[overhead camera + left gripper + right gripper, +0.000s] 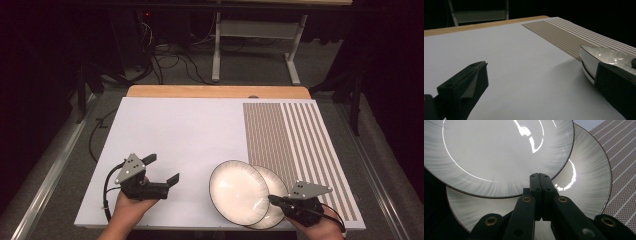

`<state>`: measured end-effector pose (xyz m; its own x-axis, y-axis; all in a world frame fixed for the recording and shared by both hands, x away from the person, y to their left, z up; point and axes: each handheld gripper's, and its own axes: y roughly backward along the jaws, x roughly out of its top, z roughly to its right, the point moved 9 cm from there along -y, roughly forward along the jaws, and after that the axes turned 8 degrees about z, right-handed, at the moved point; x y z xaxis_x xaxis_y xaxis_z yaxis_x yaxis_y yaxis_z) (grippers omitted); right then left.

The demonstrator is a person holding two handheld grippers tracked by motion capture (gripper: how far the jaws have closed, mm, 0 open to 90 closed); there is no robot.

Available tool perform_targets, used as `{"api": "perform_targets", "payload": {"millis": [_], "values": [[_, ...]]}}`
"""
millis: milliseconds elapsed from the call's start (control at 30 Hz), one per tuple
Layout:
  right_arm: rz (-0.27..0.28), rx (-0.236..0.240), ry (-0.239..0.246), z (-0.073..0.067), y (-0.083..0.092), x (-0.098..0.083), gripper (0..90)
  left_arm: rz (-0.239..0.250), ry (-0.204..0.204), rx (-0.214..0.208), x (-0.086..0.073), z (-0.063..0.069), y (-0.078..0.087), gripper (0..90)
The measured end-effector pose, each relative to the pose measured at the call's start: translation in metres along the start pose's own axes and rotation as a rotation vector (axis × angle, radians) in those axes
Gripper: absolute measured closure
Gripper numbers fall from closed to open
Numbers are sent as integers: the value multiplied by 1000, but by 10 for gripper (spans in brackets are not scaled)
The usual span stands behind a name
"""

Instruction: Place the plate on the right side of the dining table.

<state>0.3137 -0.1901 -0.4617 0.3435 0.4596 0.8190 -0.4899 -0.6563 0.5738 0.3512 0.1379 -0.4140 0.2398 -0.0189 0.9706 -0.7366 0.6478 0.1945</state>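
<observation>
Right gripper [274, 199], low at the right of the high view, has its jaws pressed flat together; in its own view they meet tip to tip just at the rim of the upper plate [499, 155], and whether any of that rim is caught between them I cannot tell. Nothing visibly sits between the pads, so I would call it closed on nothing. That upper plate lies partly over the lower plate [586, 185], shifted toward the left of the high view, both near the bottom edge of the white board [175, 130], with the lower one reaching onto the striped mat [295, 140].

Left gripper [162, 170], lower left of the high view, stands wide open and well apart from the plates, hovering over bare board.

If the job is to separate or square up the two plates, my judgement is that closed jaws are good for nudging only: push low against the rim, slowly, so the top plate slides rather than tips. For a lift, the jaws must open first and straddle the rim. The open left gripper could steady the far side.

Count: two plates, two grippers, one board, one striped mat.
</observation>
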Motion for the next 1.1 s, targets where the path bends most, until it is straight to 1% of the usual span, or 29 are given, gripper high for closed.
{"api": "perform_targets", "payload": {"millis": [33, 67, 100, 133, 167, 200, 233, 267, 300, 400, 467, 600, 700, 733, 767, 833, 867, 933, 967, 1000, 1033, 1067, 1100], "values": [[-1, -3, 0, 0, 0, 0, 900, 0, 0, 0, 0, 0, 0, 0], [-5, -3, 2, 0, 0, 0, 900, -15, 1, -23, -1, 9, -5, 0], [-5, -3, 2, 0, 0, 0, 900, -15, 1, -23, -1, 9, -5, 0], [-3, -5, 0, 0, 0, 0, 900, -22, 2, -34, -2, 14, -7, 0], [4, -6, 2, 0, -1, 1, 900, -32, 7, -58, -2, 23, -12, 0], [2, -7, -3, 0, -1, 0, 900, -36, 8, -70, -2, 28, -14, 0], [2, -7, -3, 0, -1, 0, 900, -36, 8, -70, -2, 28, -14, 0], [4, -8, 2, 1, -1, 1, 900, -47, 1, -90, -2, 39, -20, 0], [0, -9, 1, 1, -1, 1, 900, -52, -2, -103, -3, 45, -22, 0], [4, -10, 3, 1, -1, 1, 900, -70, -1, -130, -5, 58, -30, 3], [-2, -14, -1, 1, -1, 0, 900, -87, 9, -148, -8, 66, -35, 3], [-1, -13, -4, 1, -1, 0, 900, -128, 49, -173, -15, 78, -45, 4], [-1, -14, -2, 1, -1, 0, 900, -174, 79, -200, -24, 90, -53, 4], [-1, -14, -2, 1, -1, 0, 900, -174, 79, -200, -24, 90, -53, 7], [-3, -14, 1, 1, -1, 0, 900, -198, 94, -215, -29, 97, -57, 10], [-2, -15, 4, 2, -1, 0, 900, -221, 100, -233, -34, 103, -60, 21], [-4, -16, 6, 2, -1, 0, 900, -233, 105, -239, -36, 106, -61, 29], [-4, -17, 4, 2, -1, 0, 900, -239, 104, -242, -37, 107, -63, 43], [-3, -18, 6, 2, -1, 0, 900, -250, 114, -247, -39, 109, -64, 58], [-3, -18, 6, 2, -1, 0, 900, -264, 136, -256, -41, 111, -65, 58], [-3, -19, 6, 2, -1, 0, 900, -271, 166, -272, -41, 113, -65, 103], [-2, -19, 6, 2, -1, 0, 900, -278, 186, -286, -41, 115, -66, 135], [-2, -19, 6, 2, -1, 0, 900, -278, 186, -286, -41, 115, -66, 175]]}}
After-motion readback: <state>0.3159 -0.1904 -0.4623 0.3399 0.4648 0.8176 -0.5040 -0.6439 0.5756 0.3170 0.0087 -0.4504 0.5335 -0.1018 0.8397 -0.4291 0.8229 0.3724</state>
